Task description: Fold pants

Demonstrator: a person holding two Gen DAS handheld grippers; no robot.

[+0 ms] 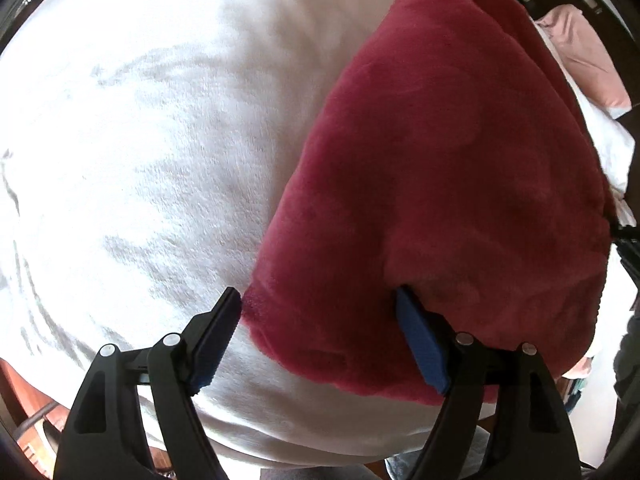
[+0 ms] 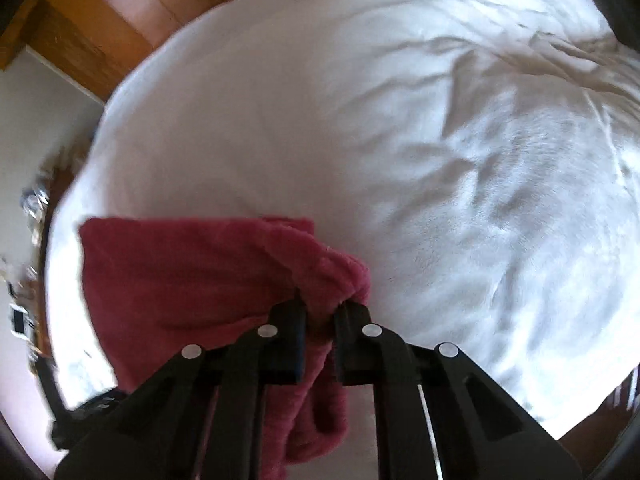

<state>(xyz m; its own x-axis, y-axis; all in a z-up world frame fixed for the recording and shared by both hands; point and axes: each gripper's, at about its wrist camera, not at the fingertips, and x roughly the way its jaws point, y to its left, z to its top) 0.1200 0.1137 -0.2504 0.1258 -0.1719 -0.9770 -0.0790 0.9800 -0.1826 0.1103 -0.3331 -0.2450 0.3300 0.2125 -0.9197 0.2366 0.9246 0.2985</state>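
The dark red fleece pants (image 1: 440, 160) lie folded on the white bed cover (image 1: 140, 140), filling the right half of the left wrist view. My left gripper (image 1: 316, 304) points down over their near corner with its jaws wide apart. One finger stands just off the pants' left edge and the other rests on the fabric. In the right wrist view the pants (image 2: 180, 272) spread to the left, and a bunched edge of them is pinched in my right gripper (image 2: 322, 312), which is shut on it. Fabric hangs down between its fingers.
The bed cover (image 2: 400, 120) is wrinkled towards the far right. A pink pillow (image 1: 588, 64) lies at the bed's far end. Wooden floor (image 2: 100, 12) and a white cabinet (image 2: 32, 112) border the bed's edge, and small clutter sits by it.
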